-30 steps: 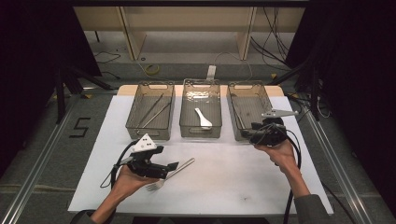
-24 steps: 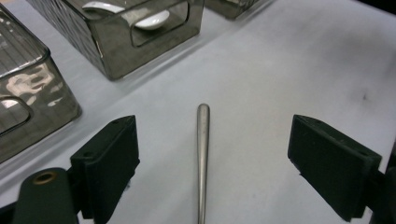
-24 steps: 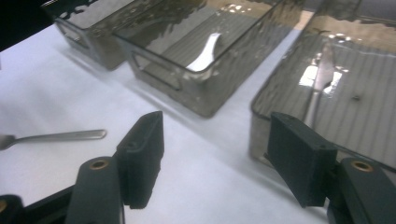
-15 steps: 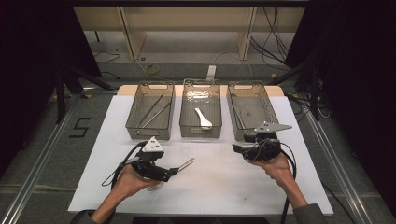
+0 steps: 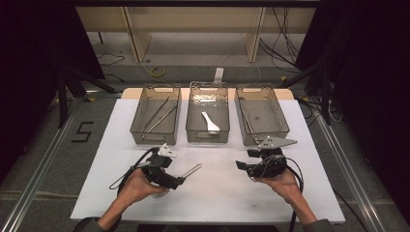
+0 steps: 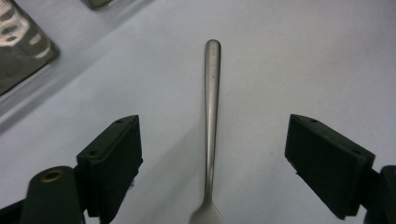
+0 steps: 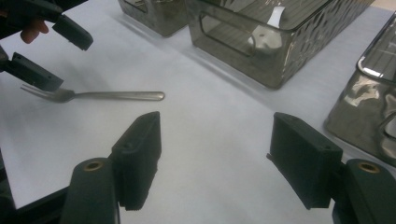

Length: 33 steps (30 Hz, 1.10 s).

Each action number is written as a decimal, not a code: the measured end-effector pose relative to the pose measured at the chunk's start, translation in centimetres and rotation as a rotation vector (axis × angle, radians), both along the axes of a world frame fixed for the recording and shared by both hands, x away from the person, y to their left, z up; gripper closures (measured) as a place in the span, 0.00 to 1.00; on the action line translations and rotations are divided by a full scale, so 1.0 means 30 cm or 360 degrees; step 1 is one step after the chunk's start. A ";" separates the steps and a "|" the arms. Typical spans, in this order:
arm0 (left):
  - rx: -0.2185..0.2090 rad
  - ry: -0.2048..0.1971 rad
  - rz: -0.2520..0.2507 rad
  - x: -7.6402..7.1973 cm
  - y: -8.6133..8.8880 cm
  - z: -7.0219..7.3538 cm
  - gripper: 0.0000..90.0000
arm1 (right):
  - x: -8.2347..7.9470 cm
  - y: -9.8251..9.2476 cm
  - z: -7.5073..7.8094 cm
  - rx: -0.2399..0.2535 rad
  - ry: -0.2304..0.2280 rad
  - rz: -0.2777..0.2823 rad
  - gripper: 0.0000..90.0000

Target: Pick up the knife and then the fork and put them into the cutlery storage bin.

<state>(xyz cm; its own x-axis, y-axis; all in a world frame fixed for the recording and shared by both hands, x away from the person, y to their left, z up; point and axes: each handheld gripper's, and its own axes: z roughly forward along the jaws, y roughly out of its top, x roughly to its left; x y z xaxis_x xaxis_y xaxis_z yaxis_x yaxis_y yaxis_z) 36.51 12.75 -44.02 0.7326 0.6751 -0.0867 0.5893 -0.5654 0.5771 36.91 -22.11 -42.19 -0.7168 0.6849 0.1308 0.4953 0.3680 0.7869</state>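
Near the middle bin (image 5: 208, 112), on the white desk (image 5: 222, 193), we see the fork (image 6: 211, 126) lying flat between our left gripper's (image 6: 212, 154) released fingers, untouched. Our right gripper (image 7: 215, 158), beside it, has just been opening its fingers on nothing.

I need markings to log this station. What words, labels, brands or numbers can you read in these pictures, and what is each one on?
"5": a large dark numeral on the grey floor, left of the white table.
Fork: no stamp or brand readable on its handle.
Three clear bins, for instance the middle one: no labels legible.
Left gripper and right gripper: no readable print.
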 end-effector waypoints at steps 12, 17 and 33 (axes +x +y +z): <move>0.0205 0.0082 -0.0037 0.013 -0.030 -0.021 0.28 | -0.042 0.012 -0.011 -0.0014 0.0013 0.0044 0.35; 0.0242 0.0127 -0.0065 0.019 -0.037 -0.027 0.34 | -0.055 0.014 -0.015 -0.0014 0.0016 0.0052 0.35; 0.0392 0.0195 -0.0176 0.051 -0.061 -0.036 0.60 | -0.079 0.030 -0.029 -0.0044 0.0036 0.0096 0.35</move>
